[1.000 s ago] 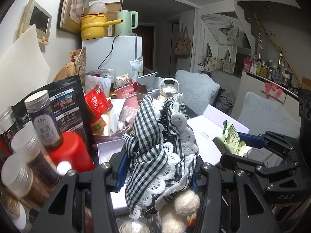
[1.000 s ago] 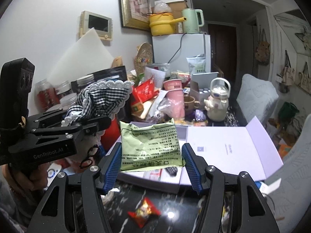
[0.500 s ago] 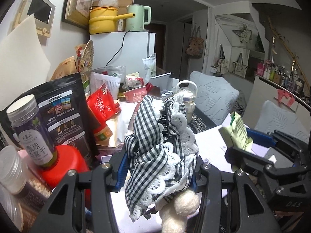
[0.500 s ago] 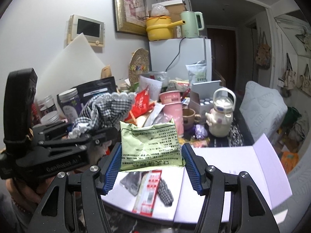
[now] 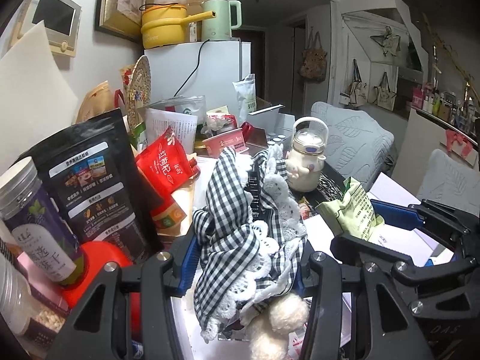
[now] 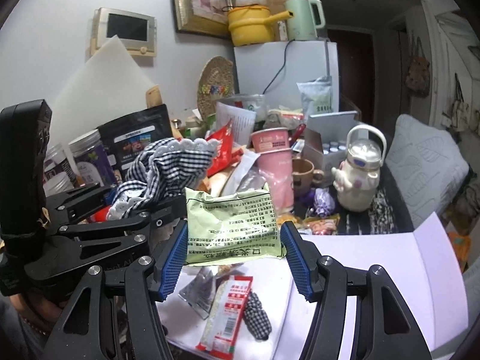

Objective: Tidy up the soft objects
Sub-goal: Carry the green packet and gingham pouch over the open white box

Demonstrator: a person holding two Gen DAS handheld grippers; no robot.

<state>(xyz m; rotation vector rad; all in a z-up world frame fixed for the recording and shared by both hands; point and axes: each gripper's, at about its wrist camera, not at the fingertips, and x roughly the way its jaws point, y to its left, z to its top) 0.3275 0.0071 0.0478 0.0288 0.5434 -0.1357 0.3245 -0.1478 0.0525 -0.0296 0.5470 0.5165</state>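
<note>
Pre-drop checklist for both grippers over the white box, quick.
1. Left gripper shut on checked cloth: ok.
2. Right gripper shut on green packet: ok.
3. Packet above open white box: ok.
4. Free box floor beside the red-and-white sachet: ok.
5. Cloth tail clear of clutter: cannot tell.
6. Grippers apart: ok.

checked cloth left of packet, both above open box

Far ahead of the claw a small white fridge stands by the pale wall, with a gold-framed picture above and grey leaf-pattern cushions to the right.
</note>
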